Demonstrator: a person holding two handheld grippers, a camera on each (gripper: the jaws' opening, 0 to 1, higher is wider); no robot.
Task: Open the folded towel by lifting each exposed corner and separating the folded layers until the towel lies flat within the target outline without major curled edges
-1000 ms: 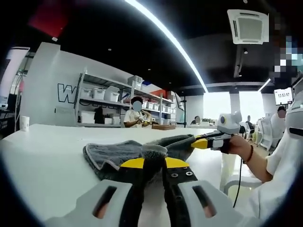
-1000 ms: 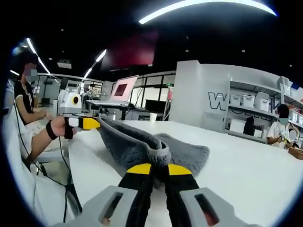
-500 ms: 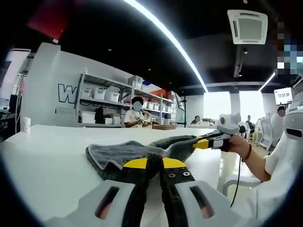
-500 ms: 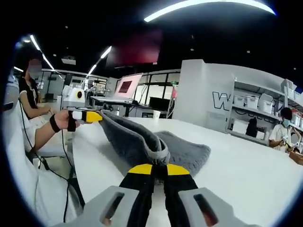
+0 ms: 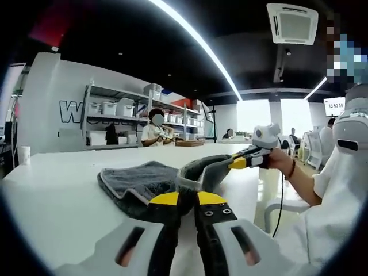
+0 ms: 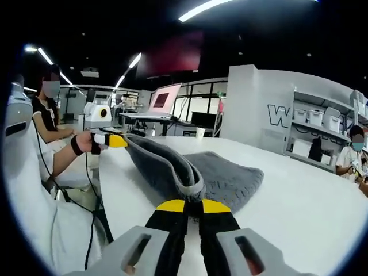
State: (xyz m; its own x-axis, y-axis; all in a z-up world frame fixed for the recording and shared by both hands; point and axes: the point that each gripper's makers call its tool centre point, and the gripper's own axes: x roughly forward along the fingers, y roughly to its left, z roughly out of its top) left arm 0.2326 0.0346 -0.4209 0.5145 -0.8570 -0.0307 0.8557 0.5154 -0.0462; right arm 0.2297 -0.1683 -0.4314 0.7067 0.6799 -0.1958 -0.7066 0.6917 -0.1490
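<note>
The grey towel [image 5: 144, 179] has been stretched further between the left gripper [image 5: 187, 198] and right gripper [image 6: 193, 205], both jaws kept pinched on its corners over the white table [image 6: 299, 201]

Grey towel [image 5: 141, 179], plush, with a lighter grey hemmed border, lying partly folded on the white table [image 5: 52, 195]. Near edge being lifted off the surface, stretching as a raised band between two pinched corners: one clamped at the left gripper [image 5: 187, 199], the other at the right gripper [image 6: 192, 206]. Hem curling over at each pinched corner. Far portion [image 6: 230, 175] resting flat in layers on the table, its rounded corner pointing away.
</note>
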